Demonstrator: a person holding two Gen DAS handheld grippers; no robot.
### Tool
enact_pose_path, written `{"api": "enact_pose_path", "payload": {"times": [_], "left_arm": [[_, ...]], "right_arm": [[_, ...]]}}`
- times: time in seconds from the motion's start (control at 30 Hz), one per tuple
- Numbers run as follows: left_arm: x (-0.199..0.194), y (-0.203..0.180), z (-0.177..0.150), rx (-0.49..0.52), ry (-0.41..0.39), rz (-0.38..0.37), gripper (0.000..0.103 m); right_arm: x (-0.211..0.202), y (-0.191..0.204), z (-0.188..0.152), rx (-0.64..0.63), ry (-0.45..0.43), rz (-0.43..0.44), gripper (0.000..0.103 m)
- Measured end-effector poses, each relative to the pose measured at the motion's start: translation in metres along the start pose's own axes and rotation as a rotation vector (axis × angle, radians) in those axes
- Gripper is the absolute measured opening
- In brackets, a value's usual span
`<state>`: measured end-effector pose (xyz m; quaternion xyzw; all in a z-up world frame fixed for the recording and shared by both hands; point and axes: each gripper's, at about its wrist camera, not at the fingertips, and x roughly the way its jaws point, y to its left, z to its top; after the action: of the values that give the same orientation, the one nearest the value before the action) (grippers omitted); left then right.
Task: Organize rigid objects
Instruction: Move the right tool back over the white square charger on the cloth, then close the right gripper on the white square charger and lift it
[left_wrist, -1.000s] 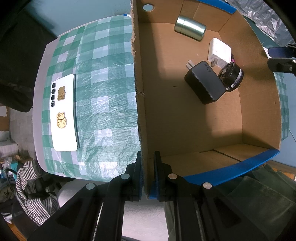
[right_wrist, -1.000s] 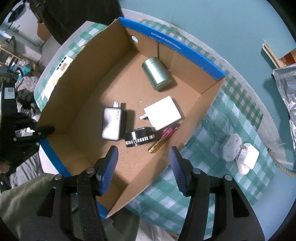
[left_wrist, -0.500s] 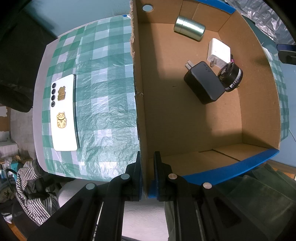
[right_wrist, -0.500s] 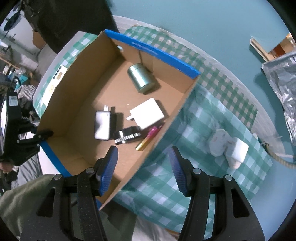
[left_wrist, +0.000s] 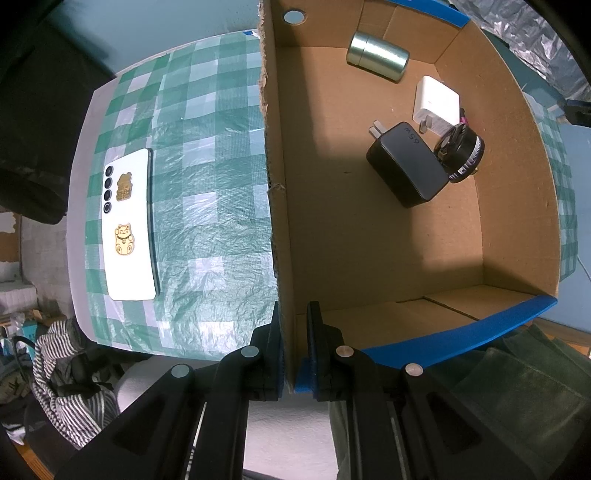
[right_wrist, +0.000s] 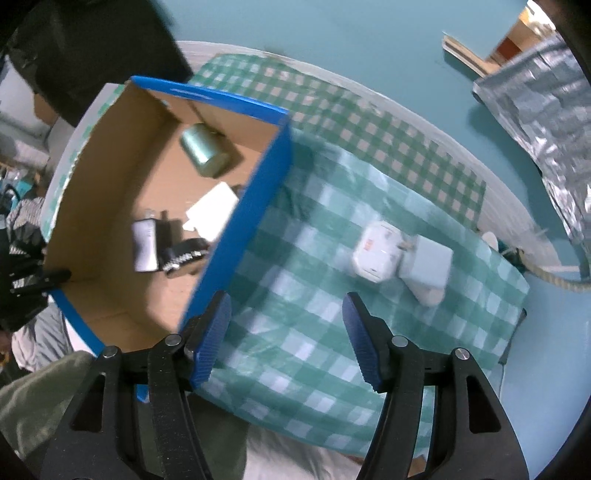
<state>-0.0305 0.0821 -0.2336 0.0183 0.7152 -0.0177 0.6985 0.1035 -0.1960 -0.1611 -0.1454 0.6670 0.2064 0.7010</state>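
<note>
My left gripper (left_wrist: 295, 332) is shut on the near corner wall of the cardboard box (left_wrist: 280, 221). The box holds a silver tin (left_wrist: 378, 61), a white charger (left_wrist: 436, 101), a black charger (left_wrist: 406, 166) and a black ring-shaped lens part (left_wrist: 461, 153). A white phone (left_wrist: 129, 225) with gold stickers lies on the checked cloth left of the box. My right gripper (right_wrist: 286, 332) hangs over the cloth right of the box (right_wrist: 240, 229); its jaws are opening and nothing is between them. Beyond it lie a white hexagonal plug (right_wrist: 375, 254) and a white adapter (right_wrist: 428, 264), touching each other.
The green checked cloth (right_wrist: 314, 295) covers the table, whose edge runs close behind my right gripper. Crinkled silver foil (right_wrist: 546, 110) lies at the far right. A striped garment (left_wrist: 62, 387) and a person's green sleeve (right_wrist: 33, 406) are below the table edge.
My right gripper moved rightwards from above the box to over the cloth, and its jaws widened. The left gripper and the box stayed put.
</note>
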Motion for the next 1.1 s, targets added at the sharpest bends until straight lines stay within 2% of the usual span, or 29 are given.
{"api": "enact_pose_path", "payload": {"times": [0.47,0.83,1.1], "left_arm": [[-0.001,0.000,-0.001,-0.005,-0.001,0.001,0.010],[-0.002,0.001,-0.003,-0.017,-0.001,0.004,0.010],[-0.002,0.001,-0.004,-0.030,0.002,0.007,0.010]], "right_arm": [[0.029,-0.106,-0.004,0.196,0.044,-0.056,0.065],[0.063,-0.142,0.008,0.277,0.060,-0.053,0.065],[0.087,-0.150,0.015,0.302,0.093,-0.061,0.065]]}}
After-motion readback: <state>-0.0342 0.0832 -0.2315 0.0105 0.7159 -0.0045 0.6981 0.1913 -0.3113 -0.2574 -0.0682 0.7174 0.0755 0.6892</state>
